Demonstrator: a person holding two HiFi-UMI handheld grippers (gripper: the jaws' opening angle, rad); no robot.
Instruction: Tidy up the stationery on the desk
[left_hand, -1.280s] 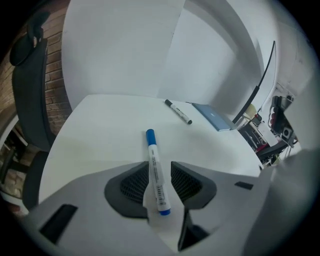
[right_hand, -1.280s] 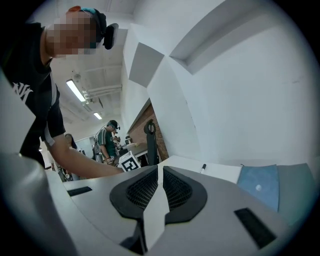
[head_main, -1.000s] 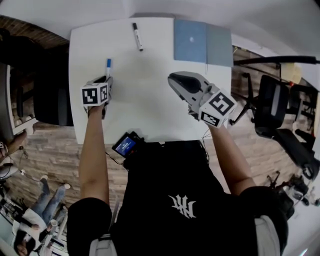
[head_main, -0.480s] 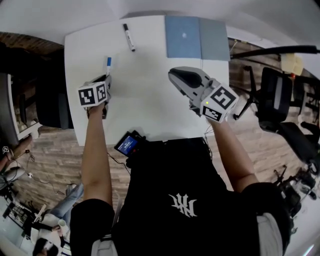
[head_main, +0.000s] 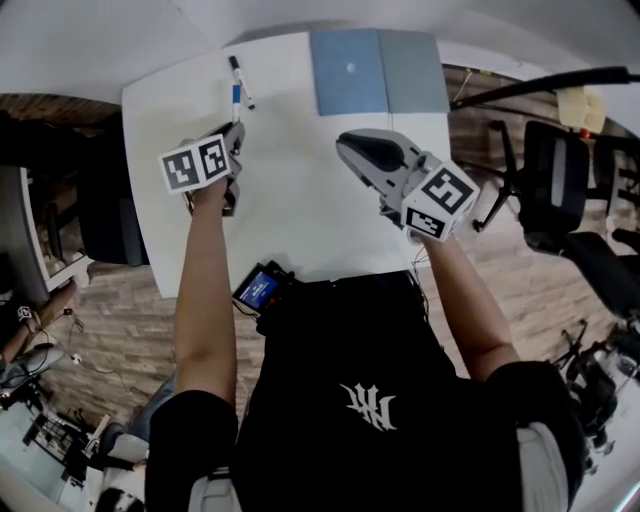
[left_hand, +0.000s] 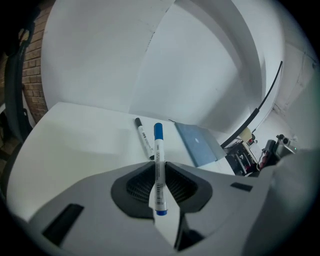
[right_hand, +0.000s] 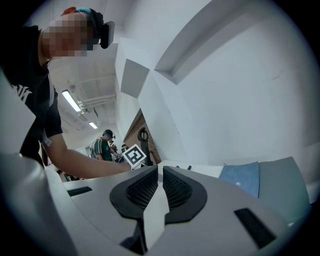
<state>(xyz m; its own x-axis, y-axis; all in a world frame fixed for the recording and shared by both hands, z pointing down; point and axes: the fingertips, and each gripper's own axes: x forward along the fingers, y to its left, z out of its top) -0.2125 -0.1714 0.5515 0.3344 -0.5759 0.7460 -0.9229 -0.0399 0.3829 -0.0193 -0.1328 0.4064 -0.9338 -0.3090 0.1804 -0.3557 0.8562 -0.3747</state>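
Observation:
A blue-capped white marker (left_hand: 158, 170) is clamped in my left gripper (left_hand: 159, 166), its cap pointing forward over the white desk (head_main: 300, 200). In the head view that gripper (head_main: 236, 132) sits at the desk's far left, and the marker's cap (head_main: 236, 98) reaches almost to a black-capped marker (head_main: 241, 84) lying on the desk. That black marker (left_hand: 144, 140) lies just ahead of the jaws. A blue notebook (head_main: 348, 72) with a grey sheet (head_main: 412, 70) beside it lies at the far edge. My right gripper (head_main: 346, 150) hovers mid-desk, shut and empty (right_hand: 160, 170).
A small device with a lit blue screen (head_main: 258, 289) hangs at the desk's near edge. A black office chair (head_main: 545, 190) stands to the right of the desk, dark furniture (head_main: 100, 210) to the left. A white wall runs behind the desk.
My left gripper has carried the blue marker forward and a little right, up to the black marker. The right gripper has hardly moved.

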